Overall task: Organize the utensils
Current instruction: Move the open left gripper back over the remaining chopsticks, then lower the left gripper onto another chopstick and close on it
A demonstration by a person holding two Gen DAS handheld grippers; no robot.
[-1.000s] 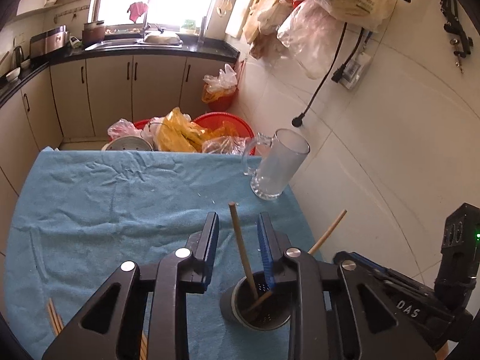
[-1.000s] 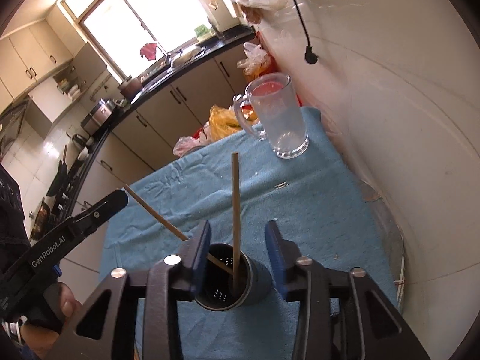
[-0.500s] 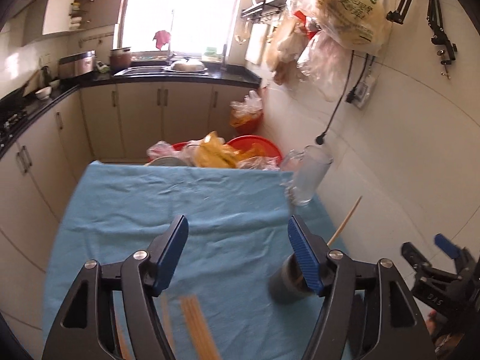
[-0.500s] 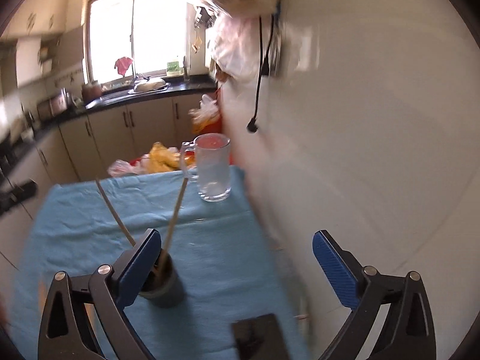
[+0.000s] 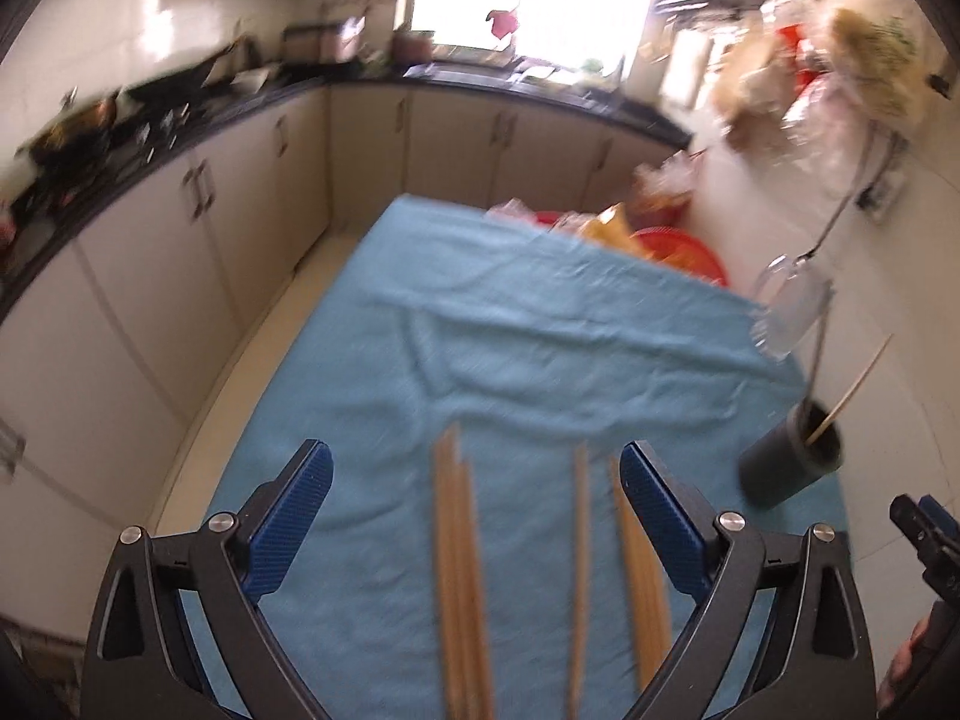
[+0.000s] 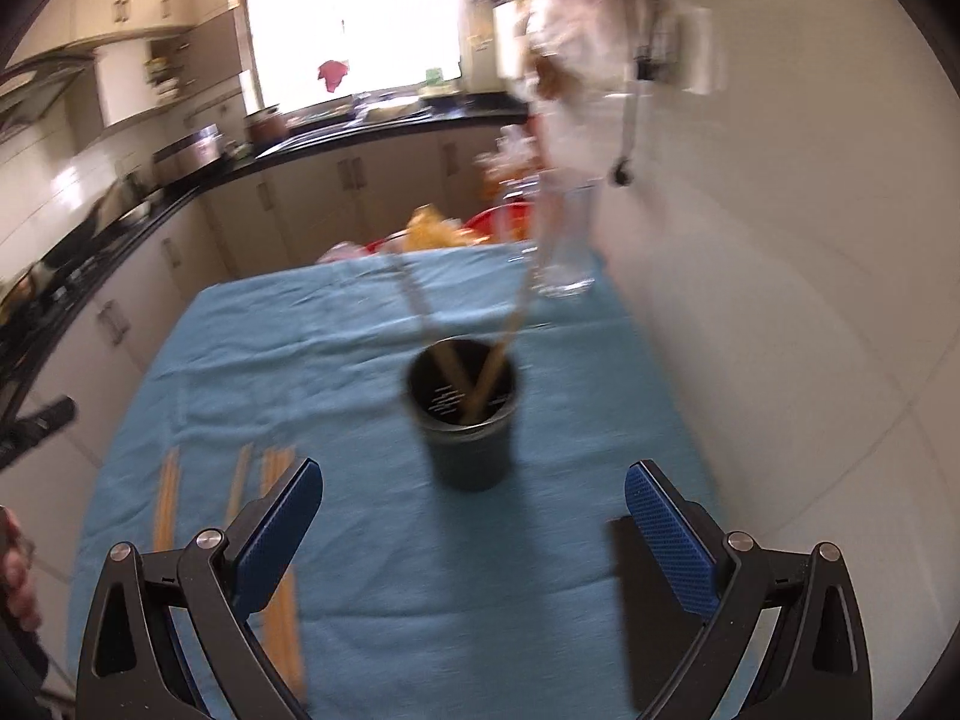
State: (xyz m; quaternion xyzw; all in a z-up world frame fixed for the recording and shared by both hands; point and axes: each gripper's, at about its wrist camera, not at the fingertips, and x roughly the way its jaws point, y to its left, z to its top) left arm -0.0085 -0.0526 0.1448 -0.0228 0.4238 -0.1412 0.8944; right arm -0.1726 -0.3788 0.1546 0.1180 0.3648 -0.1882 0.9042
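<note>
Several loose wooden chopsticks (image 5: 459, 570) lie on the blue cloth (image 5: 540, 330), running away from me. My left gripper (image 5: 474, 462) hovers over them with its jaws opening wide; the sticks lie on the cloth below the gap and no pad touches them. A dark round holder (image 6: 465, 414) stands ahead of my right gripper (image 6: 474, 474), which is open and empty. Two chopsticks (image 6: 498, 354) lean crossed inside the holder. In the left wrist view the holder (image 5: 792, 456) stands at the right. In the right wrist view the loose chopsticks (image 6: 168, 498) lie at the left.
A clear glass mug (image 6: 564, 240) stands at the cloth's far right corner by the white tiled wall (image 6: 780, 300). Red basins with plastic bags (image 5: 672, 240) sit beyond the far edge. Kitchen cabinets (image 5: 180, 240) run along the left. A hand (image 6: 15, 576) shows at the left.
Both grippers let go of the chopsticks in the holder and opened wide. The left one swung left over the loose chopsticks. The right one drew back from the holder.
</note>
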